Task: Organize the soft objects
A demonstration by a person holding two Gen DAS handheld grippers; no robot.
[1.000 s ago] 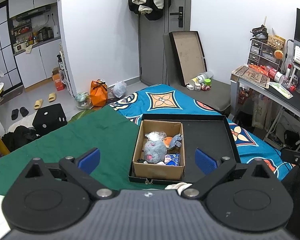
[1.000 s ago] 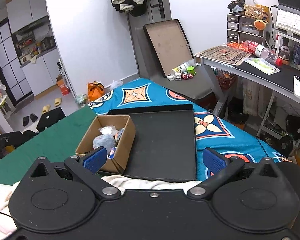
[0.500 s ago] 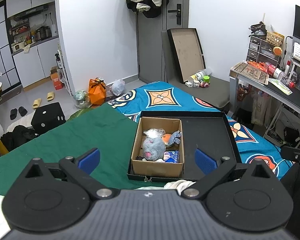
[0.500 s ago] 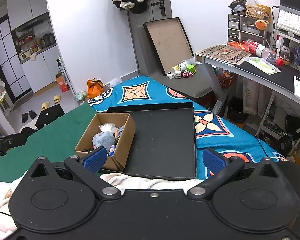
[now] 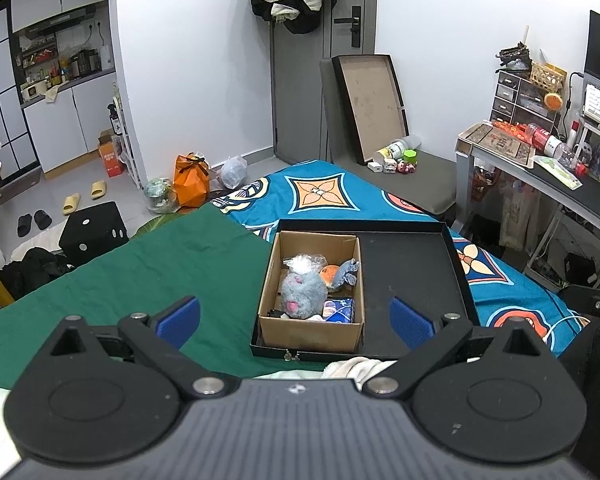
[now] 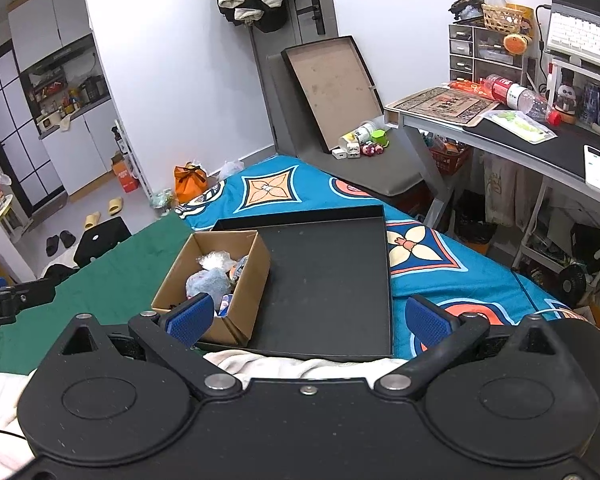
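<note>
Left wrist view: your left gripper (image 5: 295,316) hangs with its blue pads spread wide and nothing between them, above the near edge of the cardboard box (image 5: 312,334); the box sits in the left part of the black tray (image 5: 412,272), and the soft stuff is all inside the box: a grey plush (image 5: 302,292), an orange and blue toy (image 5: 338,274) behind it, a crinkly clear bag (image 5: 302,262) at the far side, a blue packet (image 5: 338,310) at the near side.

Right wrist view: your right gripper (image 6: 306,318) is spread and empty too, near the box's (image 6: 244,296) near corner; the tray floor (image 6: 332,280) right of the box is bare.

That fits either toys about to come out onto the tray or toys already packed away; either way, come down square and pinch plush by its bulk, not the fuzz.
</note>
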